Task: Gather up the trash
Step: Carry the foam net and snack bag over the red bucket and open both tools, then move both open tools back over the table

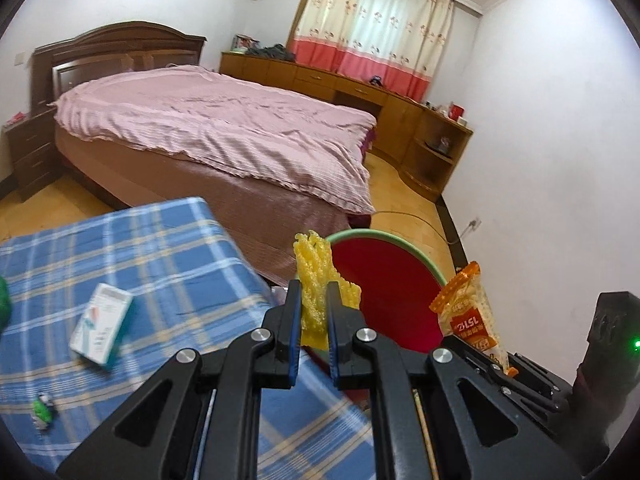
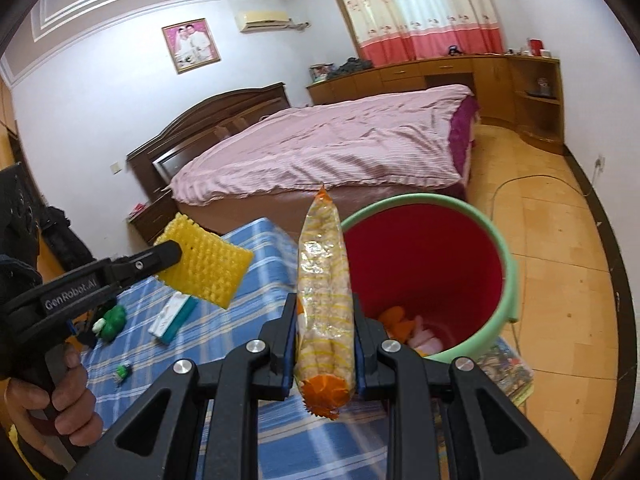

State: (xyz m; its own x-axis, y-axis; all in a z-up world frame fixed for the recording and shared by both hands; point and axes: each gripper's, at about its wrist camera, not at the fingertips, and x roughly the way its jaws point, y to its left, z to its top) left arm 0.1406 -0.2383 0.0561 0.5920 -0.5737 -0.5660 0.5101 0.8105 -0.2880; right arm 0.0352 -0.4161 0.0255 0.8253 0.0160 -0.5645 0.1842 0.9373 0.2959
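Note:
My left gripper (image 1: 314, 292) is shut on a yellow foam net (image 1: 316, 280), which sticks up between its fingers. The same foam net (image 2: 206, 266) shows in the right wrist view, held out over the blue plaid table (image 2: 248, 320). My right gripper (image 2: 325, 308) is shut on an orange snack packet (image 2: 325, 300) that stands upright. That packet (image 1: 468, 312) also appears at the right of the left wrist view. A red bucket with a green rim (image 2: 424, 264) stands just beyond both grippers, with scraps at its bottom. The bucket (image 1: 384, 280) is partly hidden behind the foam.
On the plaid table (image 1: 120, 248) lie a white and teal box (image 1: 102, 330), a small green and white scrap (image 1: 42, 408) and a green object (image 2: 112, 320). A pink-covered bed (image 1: 224, 128), wooden cabinets (image 1: 360, 92) and bare wooden floor (image 2: 560, 260) lie beyond. Magazines (image 2: 508, 364) sit under the bucket.

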